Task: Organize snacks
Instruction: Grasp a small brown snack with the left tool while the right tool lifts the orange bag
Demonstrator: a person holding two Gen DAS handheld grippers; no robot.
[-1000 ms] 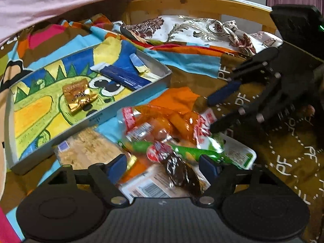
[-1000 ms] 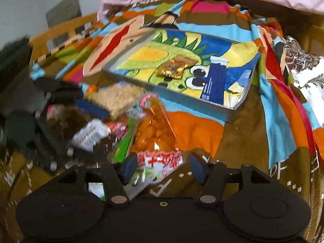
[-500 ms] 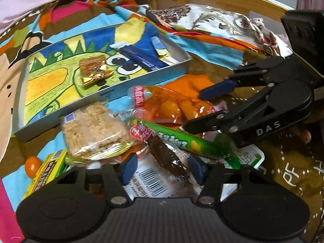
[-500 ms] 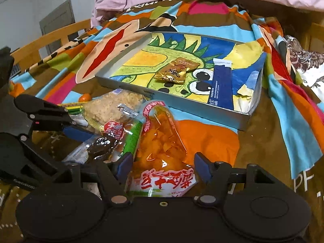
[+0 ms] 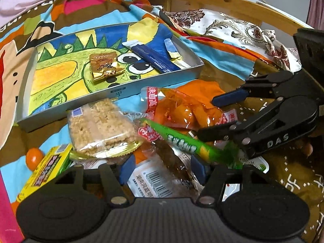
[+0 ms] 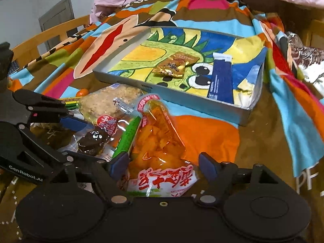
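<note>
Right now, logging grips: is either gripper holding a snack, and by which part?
Neither. The right gripper, jaws just opened, straddles the orange bag's near end without pressing; the left gripper stands open over the dark snack.

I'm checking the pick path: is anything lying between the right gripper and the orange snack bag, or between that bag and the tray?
Nothing visible does. The right gripper straddles the orange snack bag's near end, jaws open. Only bare blanket separates the bag from the tray.

Orange snack bag [image 6: 160, 141], green stick pack [image 5: 188, 141], navy sachet [image 6: 221, 81], gold wrapper [image 5: 104, 65]
</note>
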